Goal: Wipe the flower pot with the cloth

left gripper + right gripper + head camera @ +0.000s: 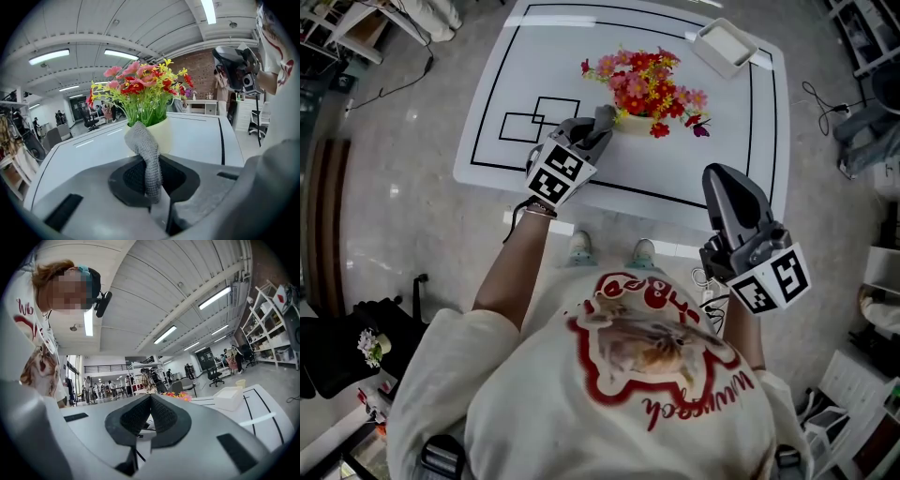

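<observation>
A cream flower pot (634, 123) with red, pink and yellow flowers (647, 84) stands on the white table (675, 178). My left gripper (592, 133) is shut on a grey knitted cloth (604, 117) just left of the pot. In the left gripper view the cloth (146, 154) sticks up from between the pads, and its free end rests against the pot (164, 136) under the flowers (140, 89). My right gripper (719, 174) hangs shut and empty over the table's near edge, right of the pot. Its pads (161, 416) meet with nothing between them.
A white rectangular tray (724, 45) sits at the table's far right corner, and shows again as the tray (228, 398) in the right gripper view. Black outlined rectangles (534, 120) mark the tabletop left of the pot. Shelves and chairs stand around the table.
</observation>
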Demonstrator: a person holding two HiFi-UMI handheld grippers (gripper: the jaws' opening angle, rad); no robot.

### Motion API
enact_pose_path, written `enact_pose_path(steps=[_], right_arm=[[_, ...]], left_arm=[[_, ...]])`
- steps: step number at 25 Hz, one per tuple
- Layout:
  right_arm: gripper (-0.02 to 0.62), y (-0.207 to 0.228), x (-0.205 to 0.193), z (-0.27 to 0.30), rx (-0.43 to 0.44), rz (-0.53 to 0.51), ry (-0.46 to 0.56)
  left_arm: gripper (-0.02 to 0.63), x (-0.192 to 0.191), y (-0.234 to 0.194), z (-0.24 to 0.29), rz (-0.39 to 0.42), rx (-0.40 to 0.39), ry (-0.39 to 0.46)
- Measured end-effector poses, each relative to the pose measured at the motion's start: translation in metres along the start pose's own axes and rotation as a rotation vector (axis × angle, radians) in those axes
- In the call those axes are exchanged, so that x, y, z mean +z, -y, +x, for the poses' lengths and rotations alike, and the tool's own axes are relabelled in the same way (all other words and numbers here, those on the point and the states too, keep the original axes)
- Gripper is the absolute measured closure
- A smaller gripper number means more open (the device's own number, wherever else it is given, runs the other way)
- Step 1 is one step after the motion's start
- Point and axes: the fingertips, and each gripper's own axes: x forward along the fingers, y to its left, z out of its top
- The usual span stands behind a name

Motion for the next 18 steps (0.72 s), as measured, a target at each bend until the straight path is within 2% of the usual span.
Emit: enact_pose_path(steps=[13,18], right_arm=[[0.597,0.007,0.004,-0.010,0.011,0.005,0.004],[0.597,0.007,0.006,-0.011,0.025,0.006,0.004]], left_arm=[[0.565,0.004,0.015,0.003,-0.016,0.012,-0.011],[0.565,0.009,0.029,0.008,-0.014,-0.016,-0.010]])
